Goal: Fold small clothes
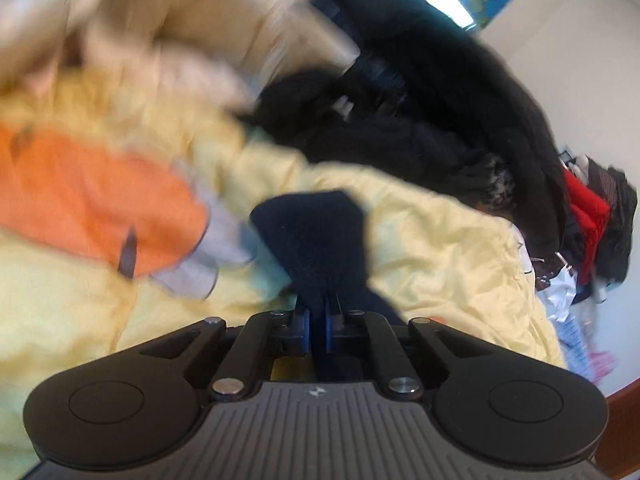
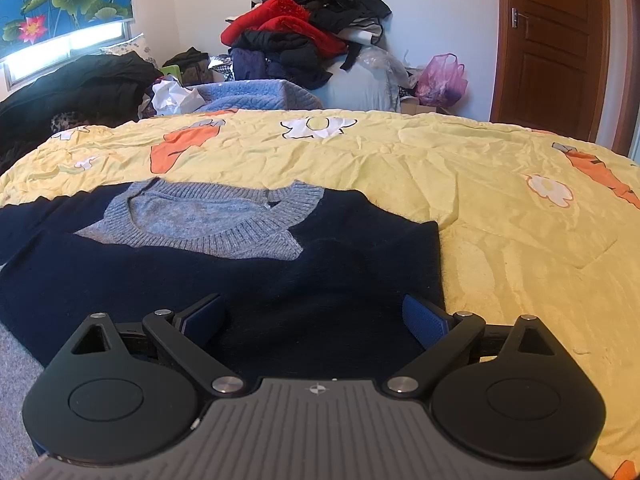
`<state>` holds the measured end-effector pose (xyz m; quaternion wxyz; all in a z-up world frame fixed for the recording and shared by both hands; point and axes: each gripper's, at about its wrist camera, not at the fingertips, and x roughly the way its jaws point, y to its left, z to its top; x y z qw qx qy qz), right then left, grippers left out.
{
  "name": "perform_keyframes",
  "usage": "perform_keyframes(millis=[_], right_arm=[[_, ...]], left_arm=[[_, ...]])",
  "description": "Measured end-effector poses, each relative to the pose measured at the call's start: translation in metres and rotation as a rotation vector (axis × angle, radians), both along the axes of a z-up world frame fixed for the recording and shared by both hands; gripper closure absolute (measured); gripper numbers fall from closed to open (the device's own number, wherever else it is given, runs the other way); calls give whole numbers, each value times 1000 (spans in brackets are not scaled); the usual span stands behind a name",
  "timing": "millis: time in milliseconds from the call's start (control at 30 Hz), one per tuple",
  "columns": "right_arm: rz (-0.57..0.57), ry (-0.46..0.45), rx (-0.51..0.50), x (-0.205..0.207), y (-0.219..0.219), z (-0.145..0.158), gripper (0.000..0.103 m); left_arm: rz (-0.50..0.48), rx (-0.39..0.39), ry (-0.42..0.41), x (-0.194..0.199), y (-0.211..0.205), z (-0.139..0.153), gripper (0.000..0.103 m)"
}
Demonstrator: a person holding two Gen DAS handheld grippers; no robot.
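A small navy sweater (image 2: pixel 224 276) with a grey ribbed collar (image 2: pixel 208 216) lies flat on the yellow bedspread (image 2: pixel 500 216). Its right side looks folded in, with a straight edge at the right. My right gripper (image 2: pixel 316 316) stands open just above the sweater's near hem, and nothing is pressed between its blue pads (image 2: pixel 424 320). In the blurred left wrist view, my left gripper (image 1: pixel 318 312) is shut on a bunched piece of navy fabric (image 1: pixel 316 236), which rises in front of the fingers above the bedspread (image 1: pixel 440 248).
A heap of black coats (image 1: pixel 420 92) lies on the bed beyond the left gripper. Past the far bed edge are a clothes pile in red and black (image 2: pixel 296 28), a blue quilt (image 2: pixel 256 94), a pink plastic bag (image 2: pixel 442 78) and a wooden door (image 2: pixel 556 40).
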<state>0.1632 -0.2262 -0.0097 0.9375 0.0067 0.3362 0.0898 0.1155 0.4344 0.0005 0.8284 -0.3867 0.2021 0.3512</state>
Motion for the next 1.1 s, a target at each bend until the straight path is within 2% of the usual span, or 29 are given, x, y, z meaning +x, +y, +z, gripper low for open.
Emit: perform_keyframes(millis=[67,133,200,267,367,433,500,567,600,633,700,767,833,967,1033,1067,1100], right_arm=[[0,0,1,0,0,0,7],[0,-1,4,0,0,0,7],[-1,-2,15,0,-1,0,7],[-2,-3,28,0,-3,0,7],[-4,-5,49,0,-6,1,7],[-5,-6,65,0,-9,1,7],[-7,-7,76,0,-10,1,7],[-7,-7,75,0,-10,0,7],[-7,-7,75,0,-10,0,7],[-7,-7,77,0,-10,1,7],[-7,-8,86,0,-11,1,7],[-7,-9,97,0,-13,1,7],[-7,-10,101,-1,-13,1,7],[-5,-6,74,0,-10,1,7],[-21,17,36,0,-4,7,10],[-41,36,55,-3,-1,14,10],[-45,48,133,-7,0,23,10]], left_arm=[[-66,138,-35,5,-32,29,97],[-186,262,-84,11,-81,58,97],[-362,370,-141,15,-146,79,97],[-601,464,-177,15,-223,87,97],[-978,580,-132,10,-338,65,97],[-1170,647,-50,2,-396,40,93],[-1280,749,37,-10,-434,21,93],[-1272,851,69,-27,-448,13,80],[-1264,849,59,-35,-446,14,64],[-1254,817,40,-41,-441,17,41],[-1215,745,-28,-53,-426,28,19],[-1148,673,-87,-64,-408,36,20],[-1091,545,-108,-66,-387,35,21],[-1005,352,-58,-55,-358,15,21],[-945,322,-104,-58,-347,17,21],[-922,310,-110,-59,-343,16,21],[-910,290,-107,-58,-340,16,21]])
